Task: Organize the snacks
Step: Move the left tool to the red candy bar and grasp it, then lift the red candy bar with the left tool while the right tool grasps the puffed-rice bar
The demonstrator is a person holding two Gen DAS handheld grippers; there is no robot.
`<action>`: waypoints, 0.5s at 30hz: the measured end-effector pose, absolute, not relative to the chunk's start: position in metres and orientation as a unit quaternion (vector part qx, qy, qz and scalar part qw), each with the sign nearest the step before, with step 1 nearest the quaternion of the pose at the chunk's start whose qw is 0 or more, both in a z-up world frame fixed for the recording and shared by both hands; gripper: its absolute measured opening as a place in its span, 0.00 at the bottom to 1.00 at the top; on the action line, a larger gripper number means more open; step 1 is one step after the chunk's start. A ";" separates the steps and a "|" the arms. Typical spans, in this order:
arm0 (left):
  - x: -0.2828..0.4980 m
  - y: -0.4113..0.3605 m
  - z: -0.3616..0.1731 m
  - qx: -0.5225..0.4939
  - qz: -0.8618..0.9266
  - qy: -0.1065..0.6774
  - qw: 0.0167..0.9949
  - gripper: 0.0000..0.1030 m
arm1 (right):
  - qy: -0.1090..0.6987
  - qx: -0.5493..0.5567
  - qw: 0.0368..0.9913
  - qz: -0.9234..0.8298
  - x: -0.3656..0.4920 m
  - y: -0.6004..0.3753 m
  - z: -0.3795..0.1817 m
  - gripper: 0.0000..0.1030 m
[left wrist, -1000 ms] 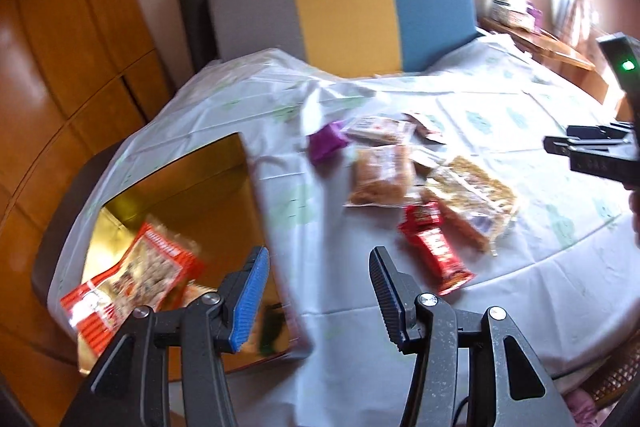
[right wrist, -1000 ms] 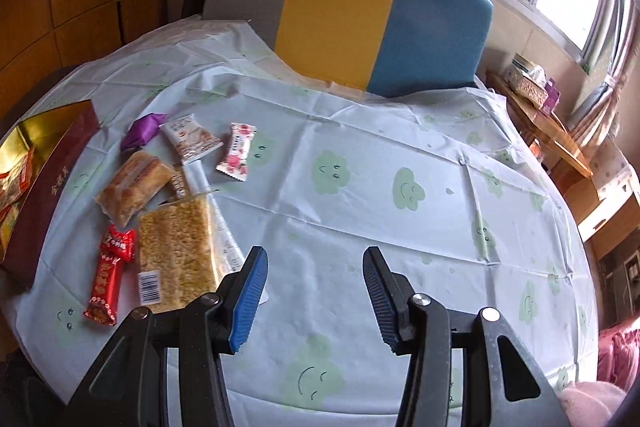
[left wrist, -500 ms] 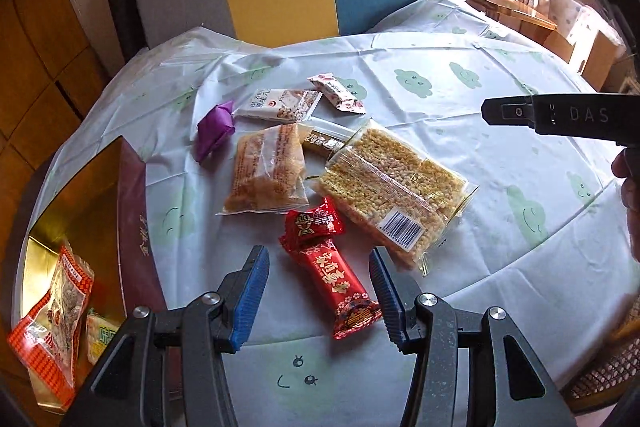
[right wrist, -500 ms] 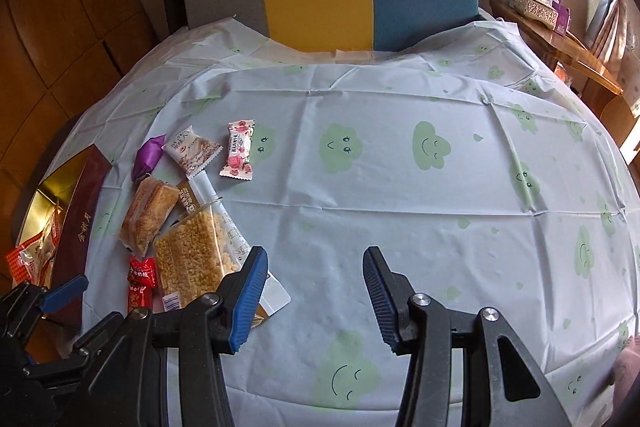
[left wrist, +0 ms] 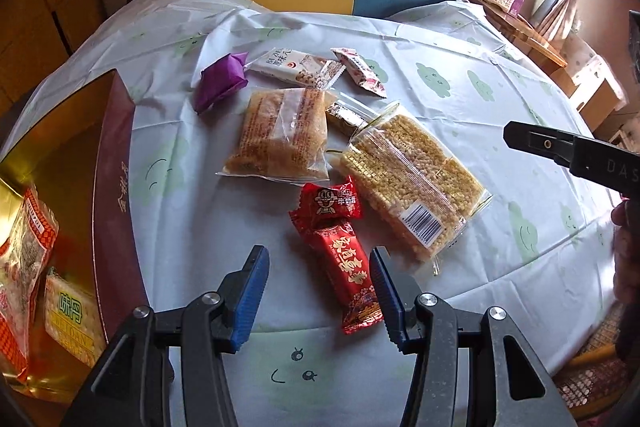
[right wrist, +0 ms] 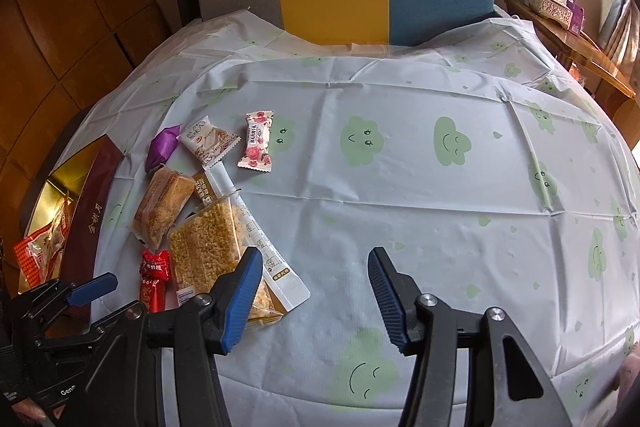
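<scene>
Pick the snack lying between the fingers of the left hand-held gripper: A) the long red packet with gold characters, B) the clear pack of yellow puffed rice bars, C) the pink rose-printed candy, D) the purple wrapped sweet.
A: in the left wrist view the long red packet lies on the tablecloth between the open fingers of the left hand-held gripper, not yet pinched.

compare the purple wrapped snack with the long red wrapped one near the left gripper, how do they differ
The purple snack is short, plump and plain, with no print showing; the long red snack is a slim bar with gold characters. The purple one lies at the far end of the pile, beside the gold box; the red one lies nearest, between the open fingers of the left gripper. Both rest loose on the tablecloth, still outside the box.
</scene>
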State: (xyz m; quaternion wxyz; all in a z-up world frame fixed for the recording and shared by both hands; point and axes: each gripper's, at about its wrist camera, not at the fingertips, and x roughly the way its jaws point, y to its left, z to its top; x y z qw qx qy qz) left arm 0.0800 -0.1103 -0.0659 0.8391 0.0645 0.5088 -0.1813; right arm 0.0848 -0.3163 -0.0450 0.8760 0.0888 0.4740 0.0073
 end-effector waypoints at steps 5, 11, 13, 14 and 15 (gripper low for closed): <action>0.082 -0.121 -0.075 0.082 -0.181 0.515 0.834 0.52 | 0.473 0.087 0.877 0.011 0.084 -0.314 -0.044 0.55; 0.075 -0.129 -0.084 0.120 -0.181 0.500 0.839 0.22 | 0.474 0.090 0.876 0.010 0.085 -0.315 -0.045 0.55; 0.071 -0.123 -0.083 0.110 -0.185 0.500 0.839 0.21 | 0.475 0.089 0.875 0.010 0.085 -0.315 -0.046 0.55; 0.068 -0.119 -0.082 0.109 -0.187 0.499 0.839 0.21 | 0.476 0.087 0.875 0.011 0.086 -0.314 -0.046 0.55; 0.065 -0.117 -0.082 0.114 -0.188 0.496 0.840 0.21 | 0.477 0.085 0.875 0.012 0.086 -0.313 -0.047 0.55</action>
